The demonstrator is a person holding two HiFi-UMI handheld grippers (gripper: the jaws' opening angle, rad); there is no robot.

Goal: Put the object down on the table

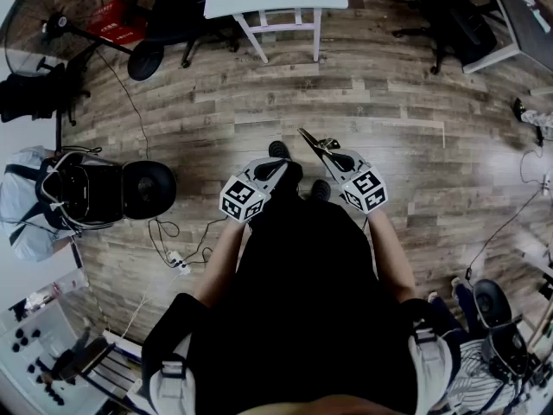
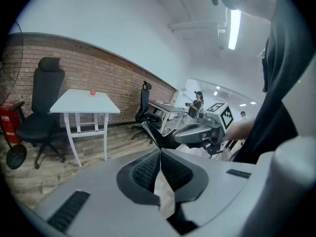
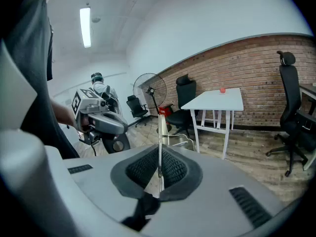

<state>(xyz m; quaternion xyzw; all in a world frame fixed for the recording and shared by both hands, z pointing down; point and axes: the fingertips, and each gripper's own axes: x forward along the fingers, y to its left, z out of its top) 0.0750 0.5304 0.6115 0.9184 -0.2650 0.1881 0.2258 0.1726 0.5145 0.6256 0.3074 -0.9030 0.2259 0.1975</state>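
The right gripper point(image 3: 159, 157) pinches a thin metal tool point(image 3: 159, 127) well short of the white table point(image 3: 217, 100); it looks light, stiff and slippery, best held mid-length, while the left gripper point(image 2: 160, 154) is pressed together, empty.

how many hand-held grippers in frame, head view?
2. The left hand-held gripper is just left of centre, jaws shut with nothing between them. The right hand-held gripper is beside it on the right, shut on a thin metal object. None looks hidden.

Head view dim, soft glare on grey wood-plank floor point(image 1: 473, 150). Long white ceiling tube lamp point(image 3: 85, 26) lights both gripper views. Strong fisheye, black corners.
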